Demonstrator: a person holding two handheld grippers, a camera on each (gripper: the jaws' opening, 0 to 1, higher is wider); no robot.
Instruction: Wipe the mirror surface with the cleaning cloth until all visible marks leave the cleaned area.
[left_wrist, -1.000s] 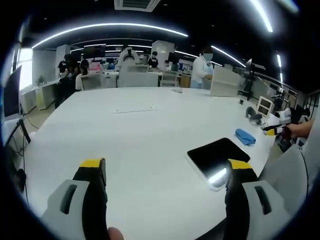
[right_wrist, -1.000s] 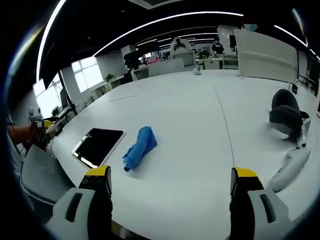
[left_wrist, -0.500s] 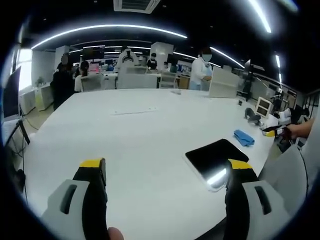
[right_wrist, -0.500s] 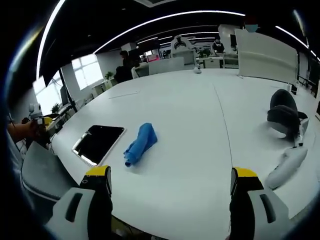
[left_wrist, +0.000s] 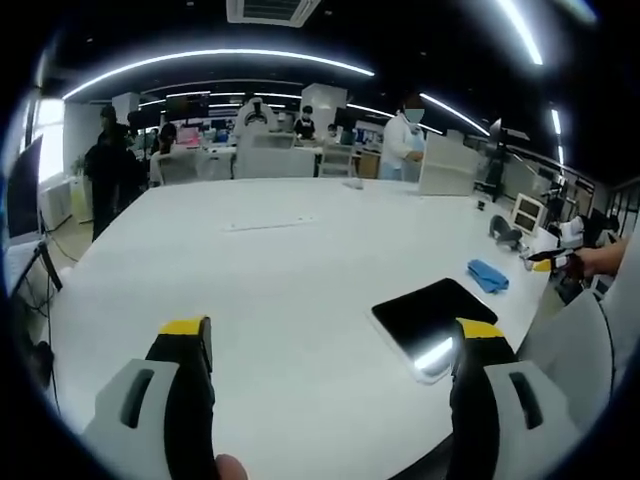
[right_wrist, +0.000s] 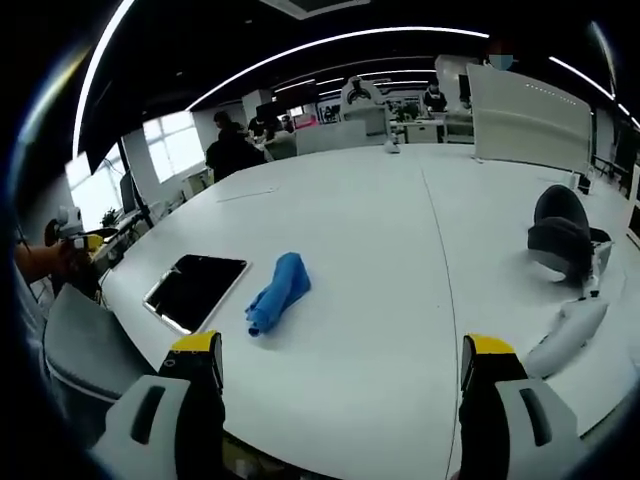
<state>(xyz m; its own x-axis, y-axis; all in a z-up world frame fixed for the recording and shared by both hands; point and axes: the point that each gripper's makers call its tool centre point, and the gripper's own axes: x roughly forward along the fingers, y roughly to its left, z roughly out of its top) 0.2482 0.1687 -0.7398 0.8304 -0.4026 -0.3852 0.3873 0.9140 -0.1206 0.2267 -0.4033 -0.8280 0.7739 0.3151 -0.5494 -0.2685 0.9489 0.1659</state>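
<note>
A wide white bench (left_wrist: 290, 260) takes up most of the room in front of me, reaching back toward desks, screens and a few people standing far off under long ceiling lights. Near its edge lies the mirror (left_wrist: 432, 312), a dark rectangular slab with a pale rim, flat on the bench and catching a bright streak of light at its nearest corner; in the right gripper view the mirror (right_wrist: 197, 290) sits to the left. Just beside it, apart and not touching, the blue cloth (right_wrist: 277, 304) lies crumpled in a long heap on the bare bench, and in the left gripper view the cloth (left_wrist: 489, 275) shows as a small blue patch beyond the mirror. A dark headset (right_wrist: 557, 235) rests further along the bench on the right, near a white handheld device (right_wrist: 566, 336). The left claw (left_wrist: 335, 345) hovers above the bench with its yellow-tipped jaws spread wide and nothing between them, the mirror's corner close to its right jaw. The right claw (right_wrist: 340, 358) hangs likewise spread and empty, with the cloth ahead of it, nearer its left jaw.
</note>
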